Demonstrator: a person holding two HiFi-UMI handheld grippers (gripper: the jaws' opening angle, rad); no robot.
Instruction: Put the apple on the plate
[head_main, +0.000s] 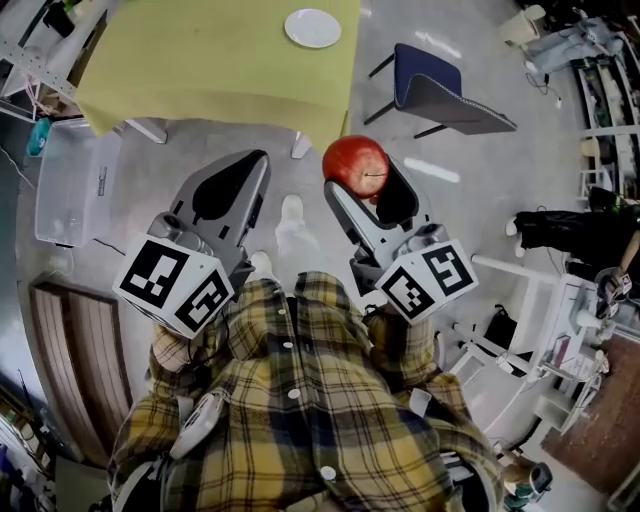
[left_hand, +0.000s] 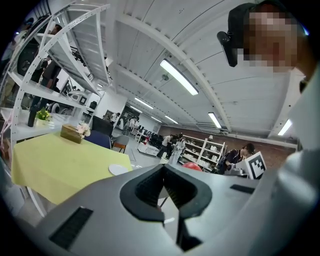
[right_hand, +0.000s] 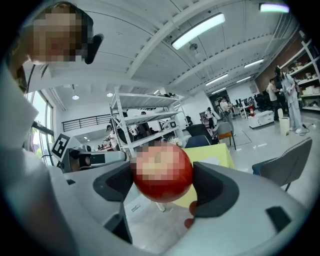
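Observation:
A red apple sits between the jaws of my right gripper, which is shut on it and held up in front of the person's plaid shirt. In the right gripper view the apple fills the gap between both pads. A white plate lies near the right edge of a yellow-clothed table, well ahead of both grippers. My left gripper is held beside the right one, its jaws shut with nothing in them. The left gripper view shows the plate and the apple beyond the jaws.
A blue chair stands on the grey floor to the right of the table. A clear plastic bin sits at the left by the table's corner. White shelving lines the right side. A tissue box rests on the table.

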